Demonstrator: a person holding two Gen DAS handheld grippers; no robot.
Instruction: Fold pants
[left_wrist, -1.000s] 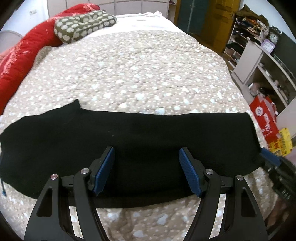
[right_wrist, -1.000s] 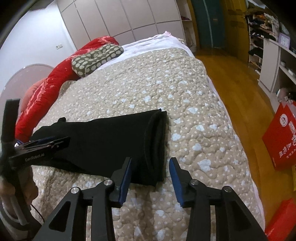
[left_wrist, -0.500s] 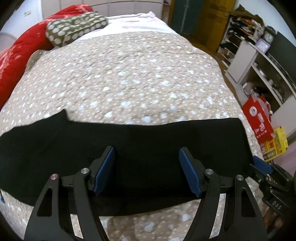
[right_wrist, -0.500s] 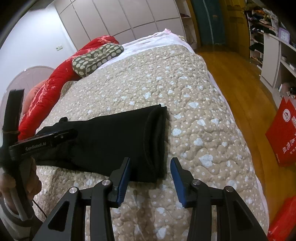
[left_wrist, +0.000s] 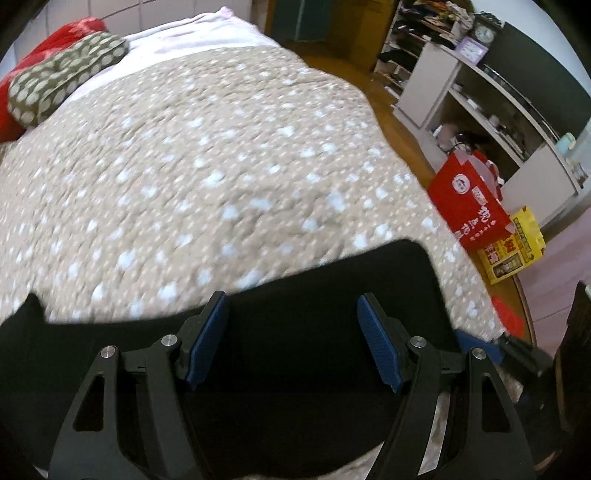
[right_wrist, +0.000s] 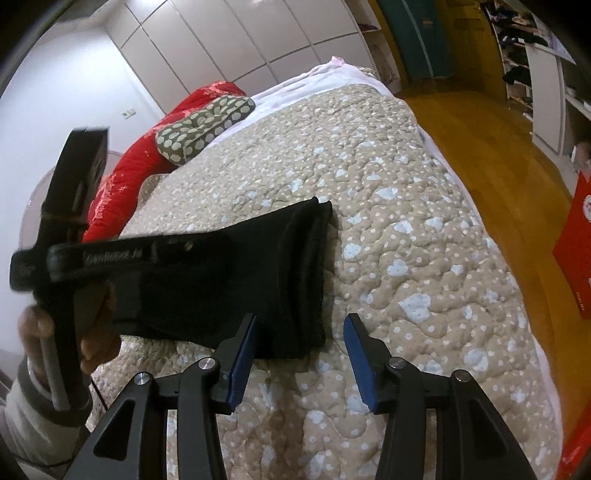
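Note:
Black pants (right_wrist: 229, 280) lie folded lengthwise across the near part of a beige spotted bedspread (right_wrist: 369, 184), one end thick with layers. My right gripper (right_wrist: 301, 321) hovers at that end's near corner. Its jaws are opening, and the corner lies between them with neither pad touching it. My left gripper (left_wrist: 291, 306) stands wide open above the pants (left_wrist: 295, 354), gripping nothing. In the right wrist view the left gripper (right_wrist: 110, 254) hangs over the pants' middle, held by a hand (right_wrist: 37, 325). A blue tip of the right gripper (left_wrist: 480, 345) shows at the pants' right edge.
A red quilt (right_wrist: 122, 184) and a spotted pillow (right_wrist: 203, 125) lie at the head of the bed. A red bag (left_wrist: 469, 206) and a yellow box (left_wrist: 513, 247) stand on the wooden floor (right_wrist: 498, 155) beside the bed, with shelves (left_wrist: 480, 92) behind.
My left gripper has slid right along the pants towards the right gripper, still open. The right gripper has stayed in place and its jaws stand a little wider.

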